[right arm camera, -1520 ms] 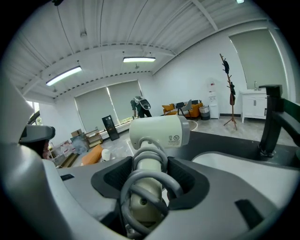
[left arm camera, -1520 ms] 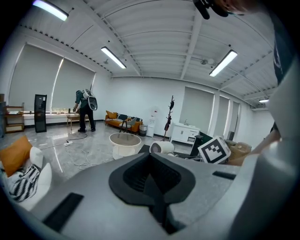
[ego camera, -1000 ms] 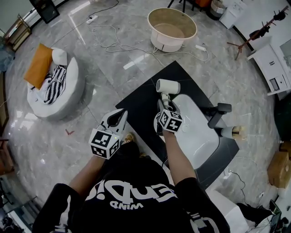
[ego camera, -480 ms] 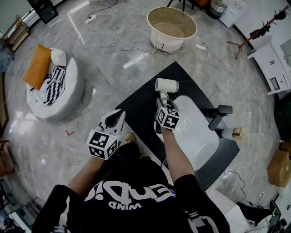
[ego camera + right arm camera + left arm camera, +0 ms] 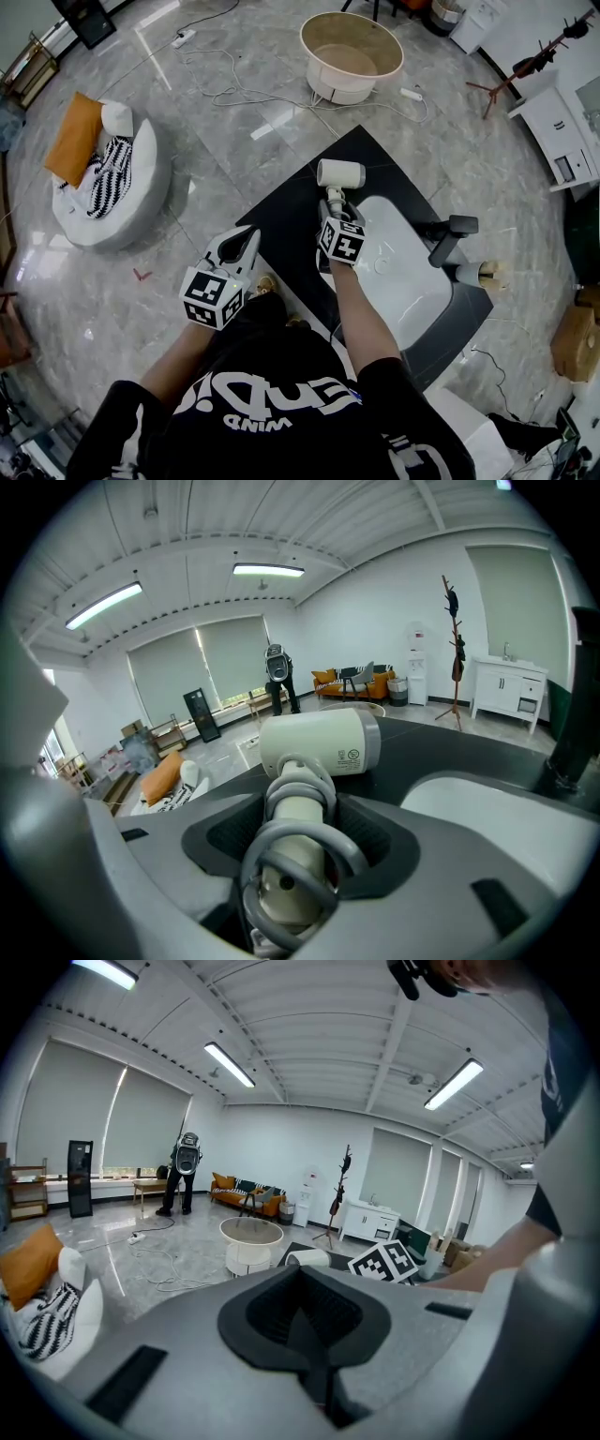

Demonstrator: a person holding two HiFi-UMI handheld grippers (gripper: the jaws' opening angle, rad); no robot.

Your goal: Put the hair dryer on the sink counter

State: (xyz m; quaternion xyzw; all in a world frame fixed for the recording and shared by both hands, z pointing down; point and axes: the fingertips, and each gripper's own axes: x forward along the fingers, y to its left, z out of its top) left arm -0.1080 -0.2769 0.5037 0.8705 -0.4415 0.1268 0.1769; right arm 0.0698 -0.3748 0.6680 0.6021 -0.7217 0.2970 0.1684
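The right tool (image 5: 332,214), pinching the hair dryer (image 5: 340,174) by its handle, now sits slightly farther over the dark worktop (image 5: 289,214) than before; set-down is likely next. The left tool (image 5: 246,242) is pressed together, idle.

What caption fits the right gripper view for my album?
The right gripper grips a white hair dryer by its handle, at the dark sink counter.

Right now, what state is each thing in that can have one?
hair dryer, held by its handle, cord wound round the handle, over the sink counter.
right hand-held gripper, closed on the hair dryer's handle.
left hand-held gripper, jaws together, nothing in them.
faucet, no water visibly running.
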